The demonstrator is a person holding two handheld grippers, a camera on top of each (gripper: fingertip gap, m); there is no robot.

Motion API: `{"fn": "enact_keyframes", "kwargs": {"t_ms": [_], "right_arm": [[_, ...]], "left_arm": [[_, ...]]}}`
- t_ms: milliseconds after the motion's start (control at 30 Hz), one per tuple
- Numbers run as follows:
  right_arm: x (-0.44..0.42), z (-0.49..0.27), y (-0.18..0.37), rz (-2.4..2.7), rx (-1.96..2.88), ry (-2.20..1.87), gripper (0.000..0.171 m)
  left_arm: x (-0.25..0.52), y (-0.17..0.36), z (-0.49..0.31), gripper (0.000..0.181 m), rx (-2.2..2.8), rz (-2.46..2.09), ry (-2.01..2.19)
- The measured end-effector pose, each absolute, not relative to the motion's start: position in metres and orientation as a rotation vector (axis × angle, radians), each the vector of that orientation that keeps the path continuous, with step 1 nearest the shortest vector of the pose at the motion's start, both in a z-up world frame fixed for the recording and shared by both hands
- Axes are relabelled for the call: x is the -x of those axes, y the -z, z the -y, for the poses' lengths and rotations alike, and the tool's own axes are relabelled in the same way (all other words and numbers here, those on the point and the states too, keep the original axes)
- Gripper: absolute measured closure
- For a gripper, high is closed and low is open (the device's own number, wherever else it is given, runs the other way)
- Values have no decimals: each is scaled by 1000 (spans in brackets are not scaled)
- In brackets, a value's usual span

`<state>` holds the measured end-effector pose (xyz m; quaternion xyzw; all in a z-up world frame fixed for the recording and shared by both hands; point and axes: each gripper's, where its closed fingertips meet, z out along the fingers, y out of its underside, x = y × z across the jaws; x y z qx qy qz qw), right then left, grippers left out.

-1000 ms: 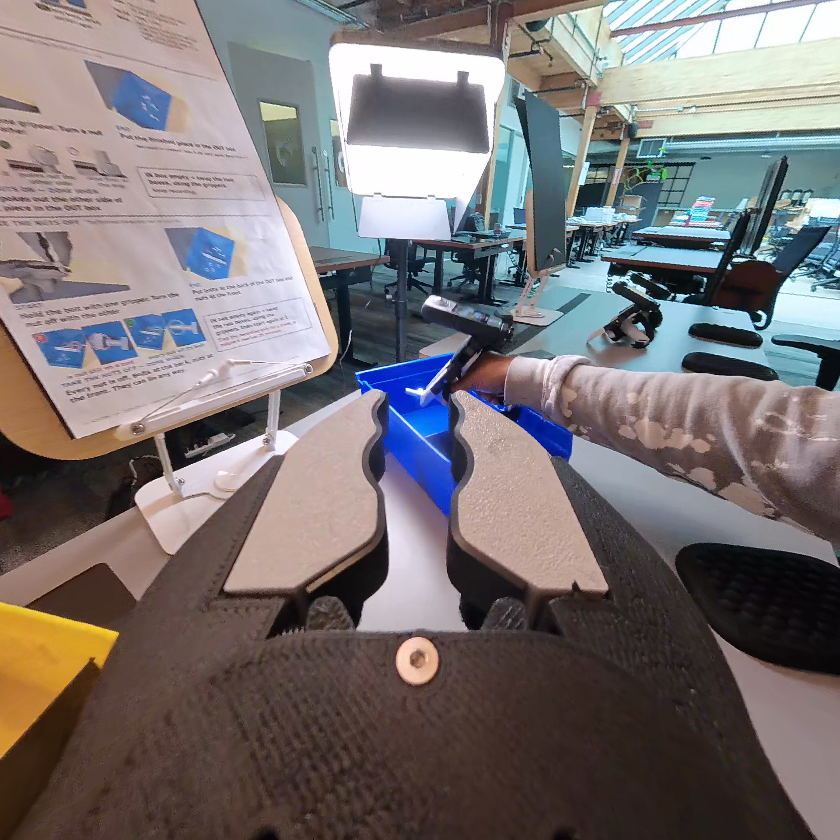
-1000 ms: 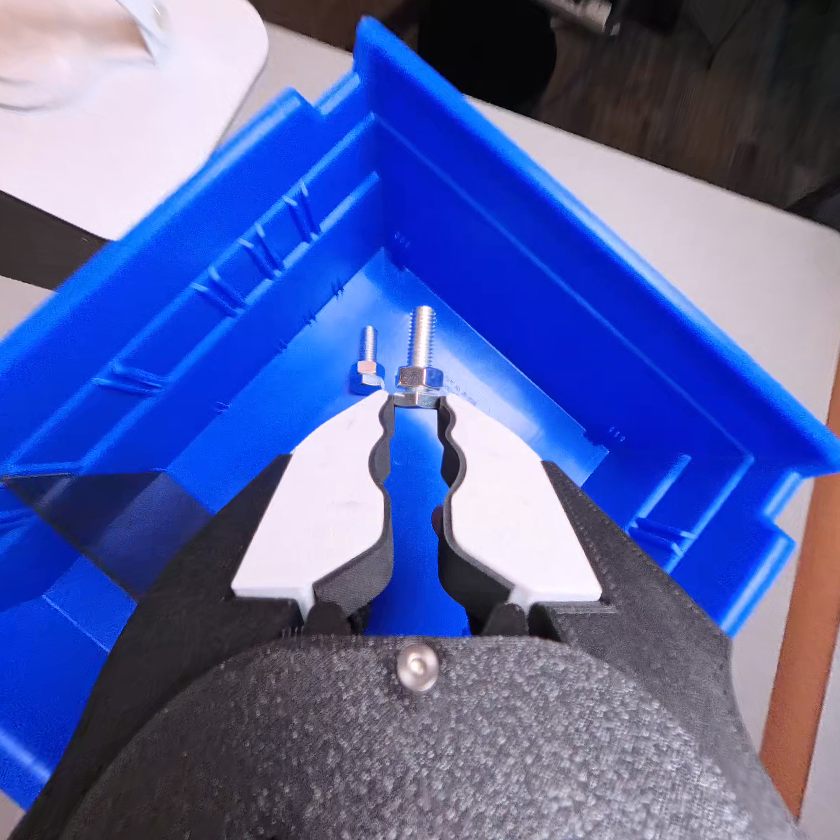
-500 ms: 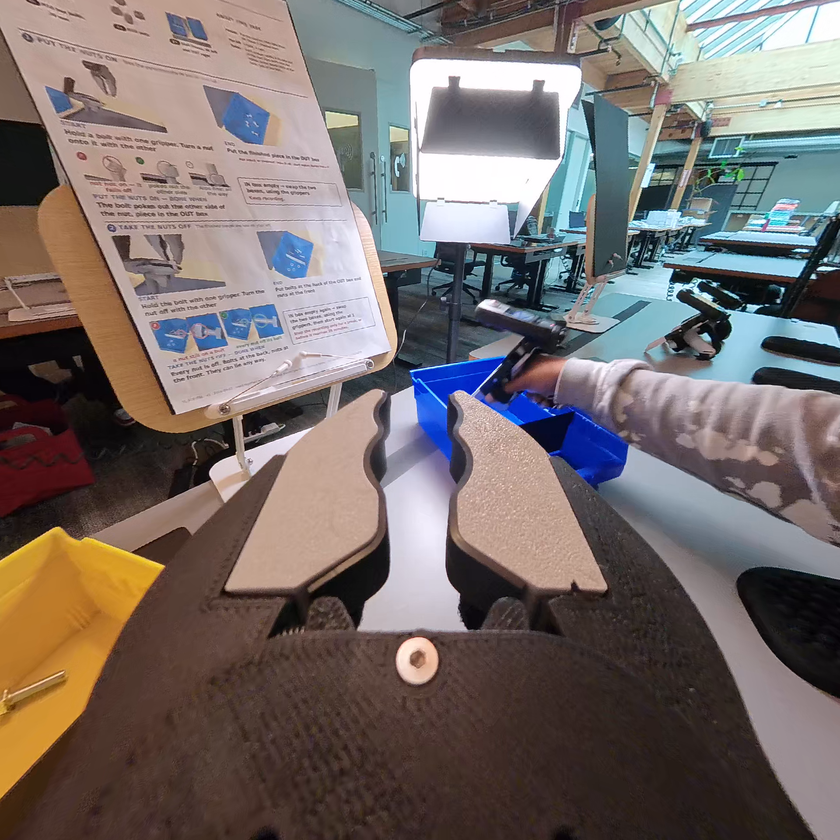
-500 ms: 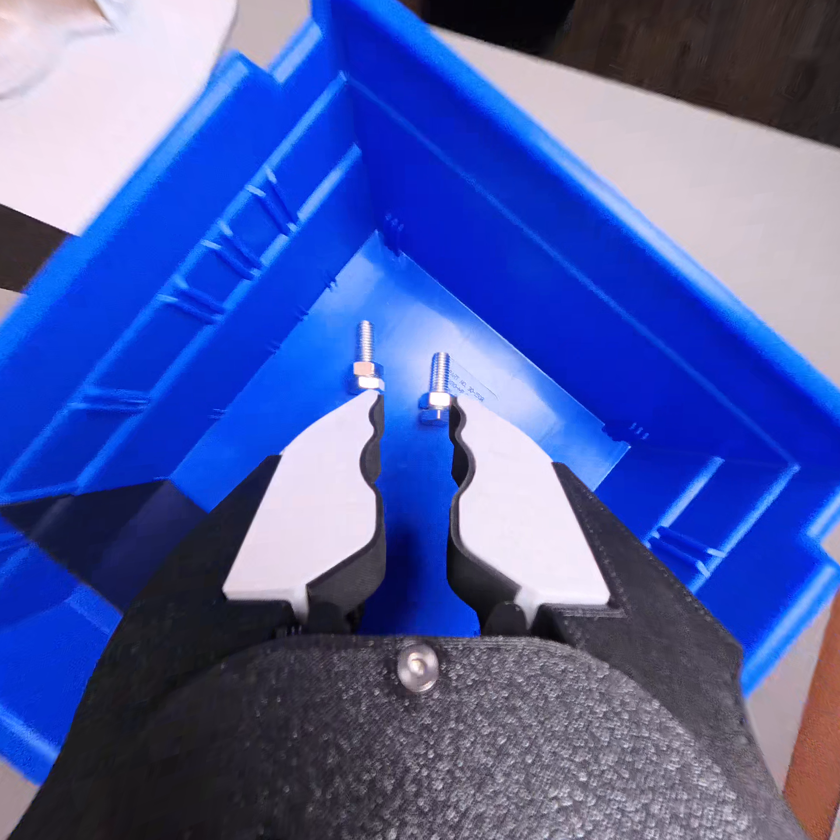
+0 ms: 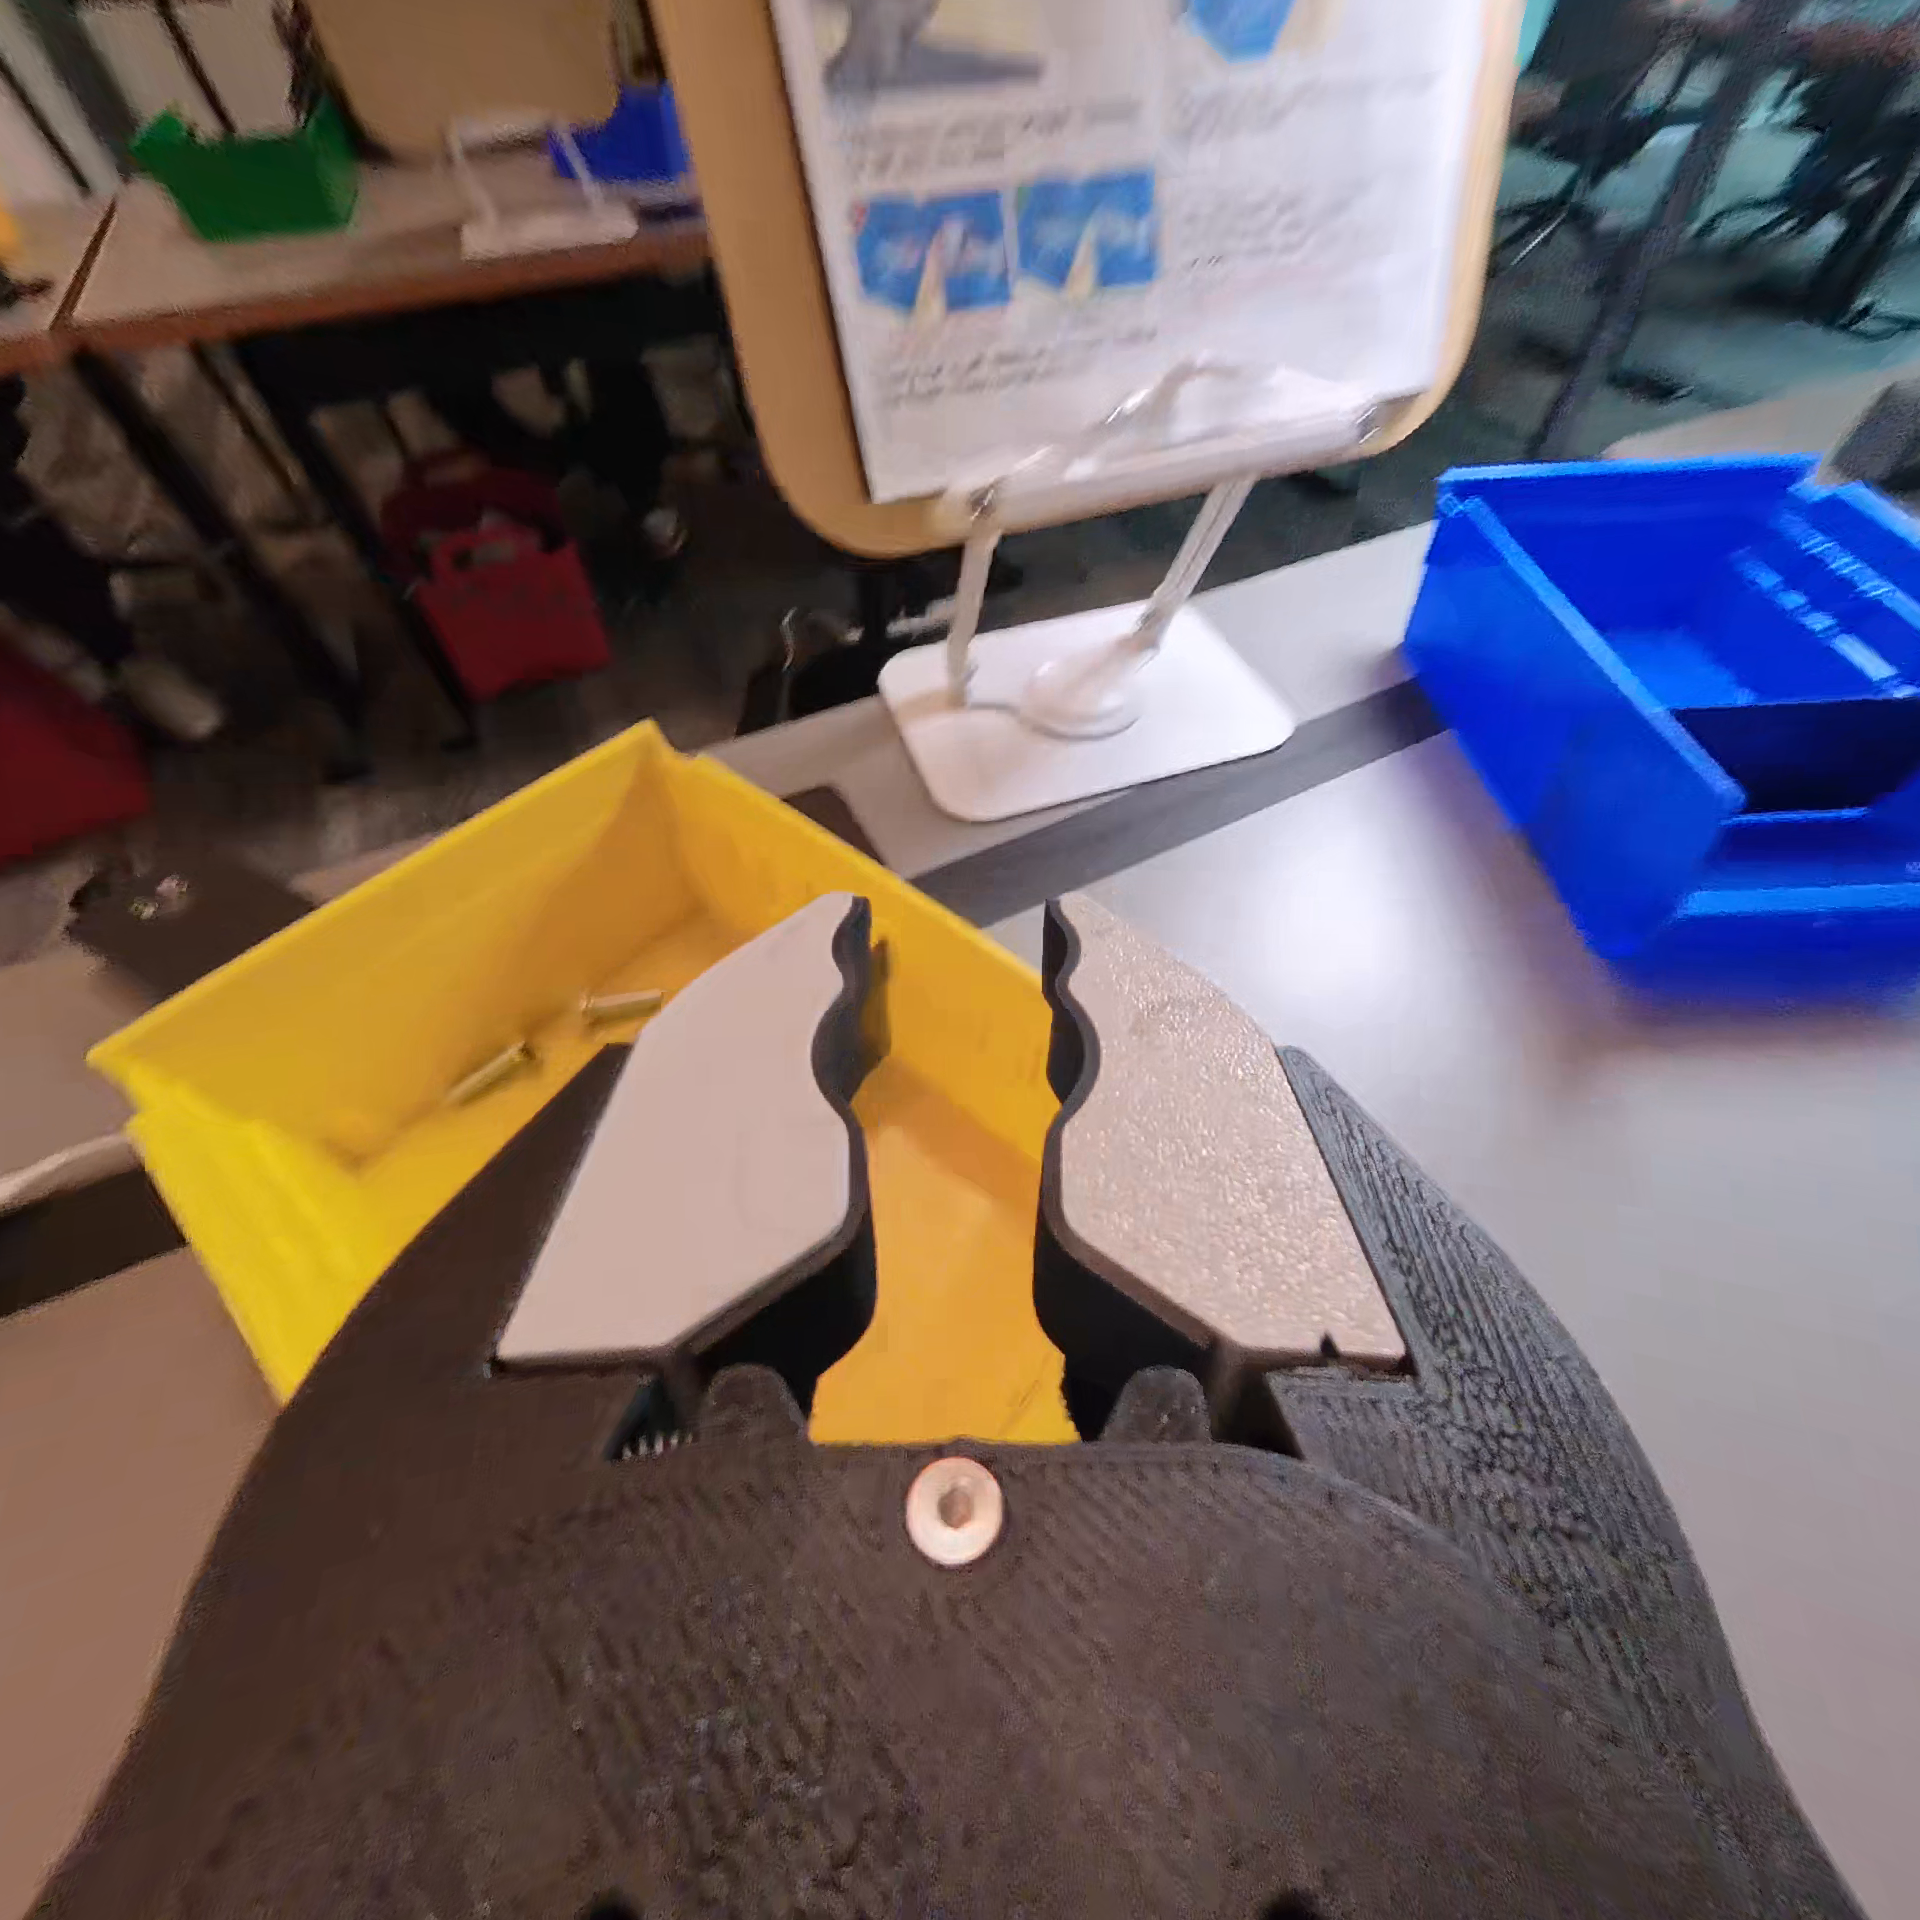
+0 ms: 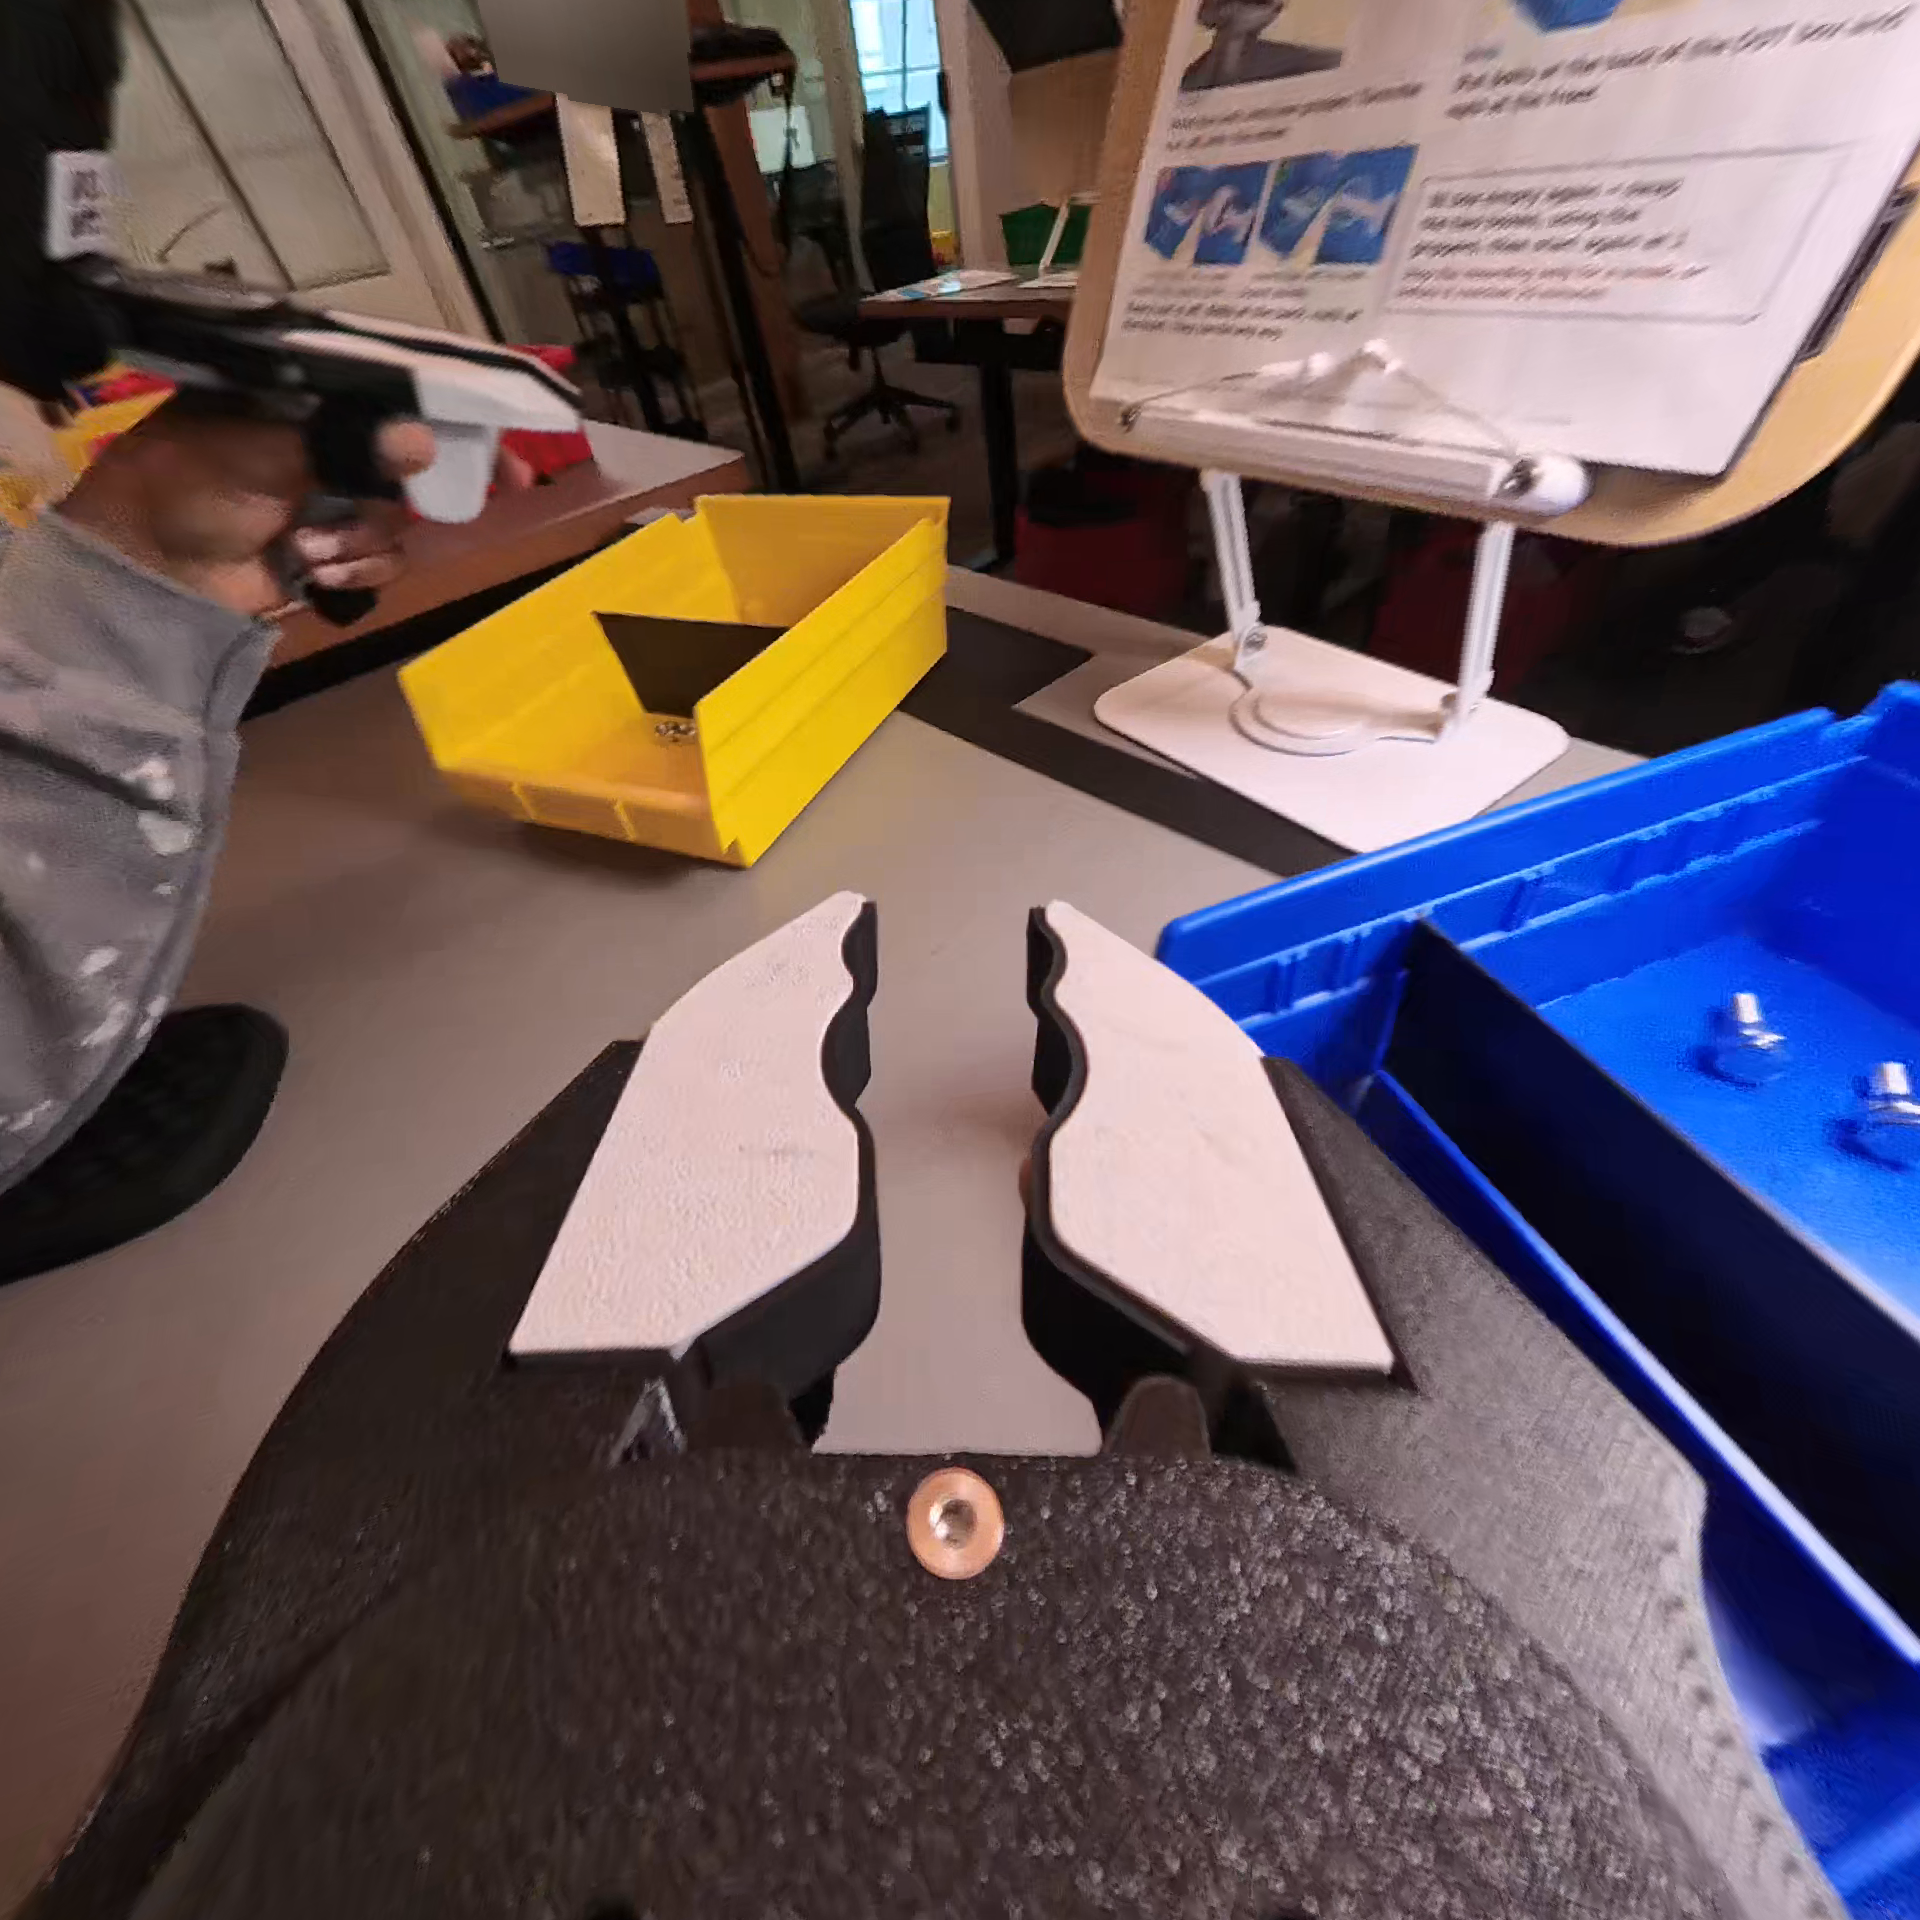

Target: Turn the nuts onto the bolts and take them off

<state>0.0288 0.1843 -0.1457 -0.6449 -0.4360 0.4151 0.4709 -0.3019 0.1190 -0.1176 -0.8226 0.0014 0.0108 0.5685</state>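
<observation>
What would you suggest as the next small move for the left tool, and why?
Probably lower the left tool into the yellow bin toward a loose bolt and close on it. Both tools are open and empty, and the left one hangs over that bin.

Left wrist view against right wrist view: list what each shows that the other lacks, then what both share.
Only the left wrist view shows the brass-coloured bolts lying in the yellow bin, and a green bin on a far table.

Only the right wrist view shows two silver bolts in the blue bin, a nut in the yellow bin's front section, and the person's hand holding the left tongs.

Both share the two bins, the instruction board on its white stand, and the grey table. Each view's own tongs, left and right, are open and empty.
</observation>
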Motion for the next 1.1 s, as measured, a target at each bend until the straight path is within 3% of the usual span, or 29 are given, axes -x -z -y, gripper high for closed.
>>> {"fn": "enact_keyframes", "kwargs": {"t_ms": [200, 733, 1100], "right_arm": [[-22, -152, 192, 1083, 1512, -1067, 146], [-40, -159, 185, 983, 1432, -991, 144], [-43, -164, 187, 996, 1422, -986, 147]], "left_arm": [[340, 158, -138, 150, 2079, 43, -123], [454, 274, -217, 139, 2584, 366, 26], [469, 309, -221, 155, 2755, 373, -74]]}}
